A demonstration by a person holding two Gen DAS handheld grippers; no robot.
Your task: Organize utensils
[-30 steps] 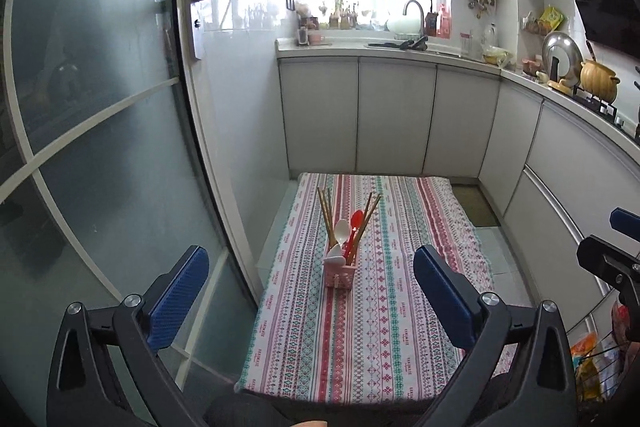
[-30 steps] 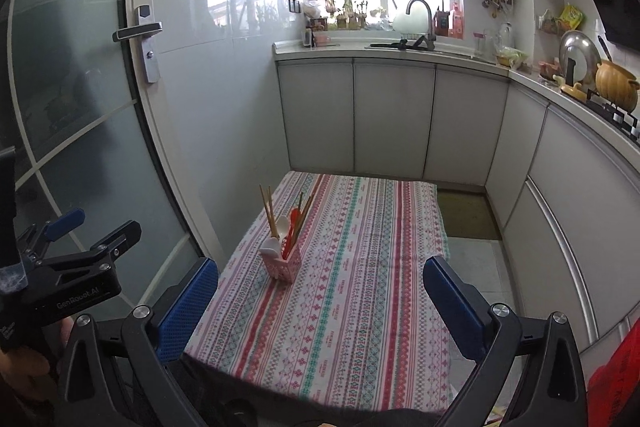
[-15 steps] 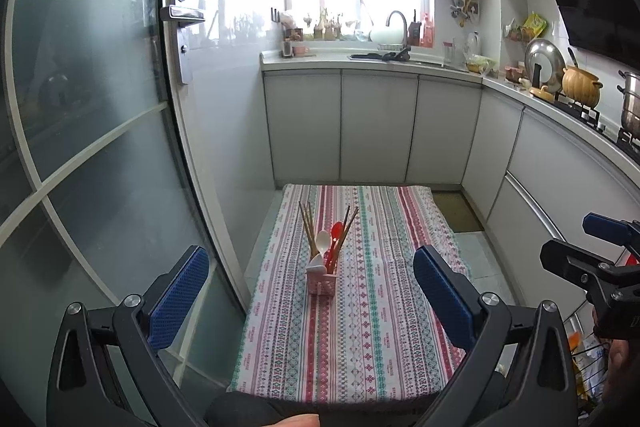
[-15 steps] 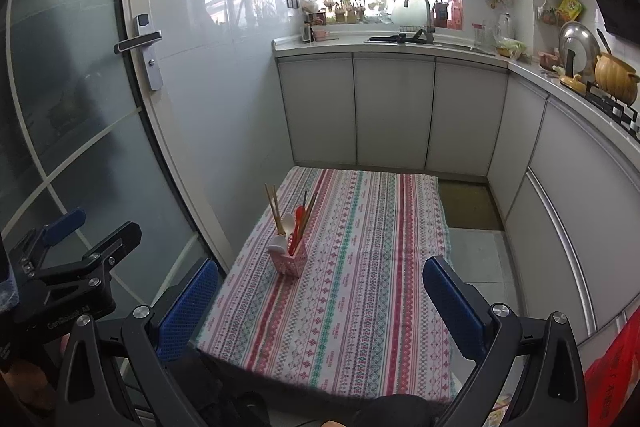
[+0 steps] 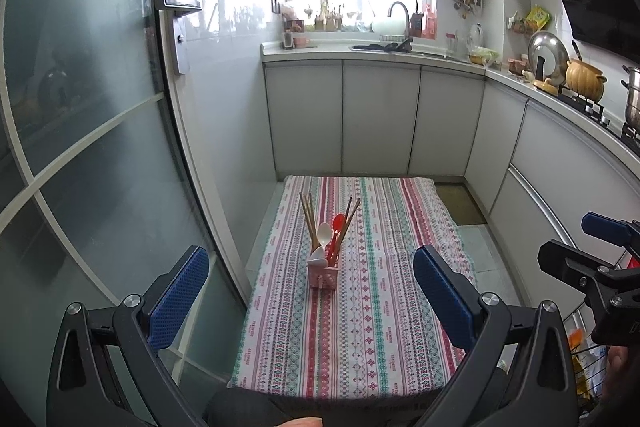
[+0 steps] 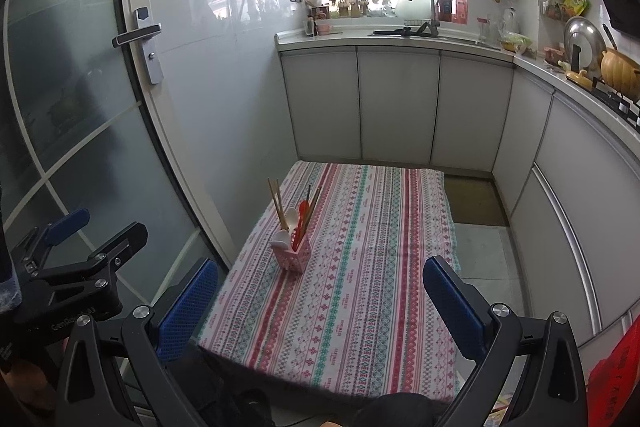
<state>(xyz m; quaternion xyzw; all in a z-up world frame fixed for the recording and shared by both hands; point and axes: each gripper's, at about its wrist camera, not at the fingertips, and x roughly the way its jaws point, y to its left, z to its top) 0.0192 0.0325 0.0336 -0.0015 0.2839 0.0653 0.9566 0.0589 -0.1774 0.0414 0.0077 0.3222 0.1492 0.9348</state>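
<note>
Utensils [image 5: 332, 231] — chopsticks, a white spoon and a red spoon — stand in a pink holder [image 5: 323, 274] on the striped cloth [image 5: 360, 327] covering the surface. Left gripper [image 5: 310, 291] and right gripper [image 6: 320, 301] hover well apart from it, fingers spread and empty.

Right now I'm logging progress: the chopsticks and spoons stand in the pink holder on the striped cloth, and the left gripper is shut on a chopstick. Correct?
Not quite. The left gripper is open and holds nothing, as the left wrist view shows. The chopsticks and spoons do stand in the pink holder on the striped cloth.
</note>
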